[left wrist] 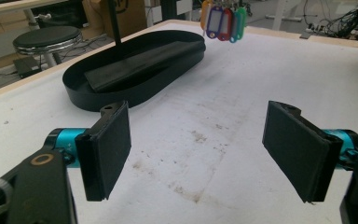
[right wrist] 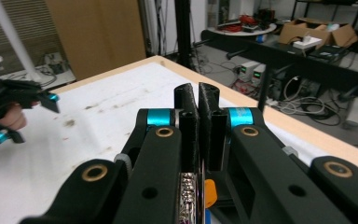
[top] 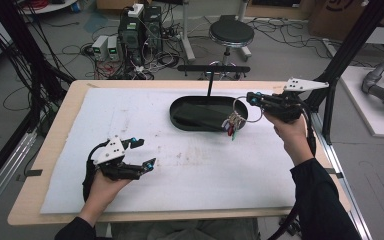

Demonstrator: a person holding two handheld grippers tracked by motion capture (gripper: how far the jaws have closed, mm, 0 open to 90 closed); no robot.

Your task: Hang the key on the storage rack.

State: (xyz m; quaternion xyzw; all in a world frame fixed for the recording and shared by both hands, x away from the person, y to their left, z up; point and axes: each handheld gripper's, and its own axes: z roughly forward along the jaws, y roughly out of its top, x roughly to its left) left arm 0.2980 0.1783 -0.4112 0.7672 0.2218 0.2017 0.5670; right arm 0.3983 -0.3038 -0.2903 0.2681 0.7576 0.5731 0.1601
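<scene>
White padding covers the tabletop, stained in spots, and on the left my left tool just sits low over it with its jaws spread wide and nothing between them. I'd guess it's parked there to stay clear of the action. Moving right, a black oval tray sits near the far edge with a dark flat piece lying inside it and a thin post rising from it to a crossbar, which looks like a hanger stand to me.

Just past the tray's right rim hangs the key ring, a big metal loop with a bunch of coloured tags dangling off it, clear of the tabletop. My right tool is clenched on the loop, jaws pressed nearly together in the right gripper view, with bits of metal and orange peeking out below. Holding it by the ring lets the tags hang free, and my bet is the loop goes onto that crossbar.
</scene>
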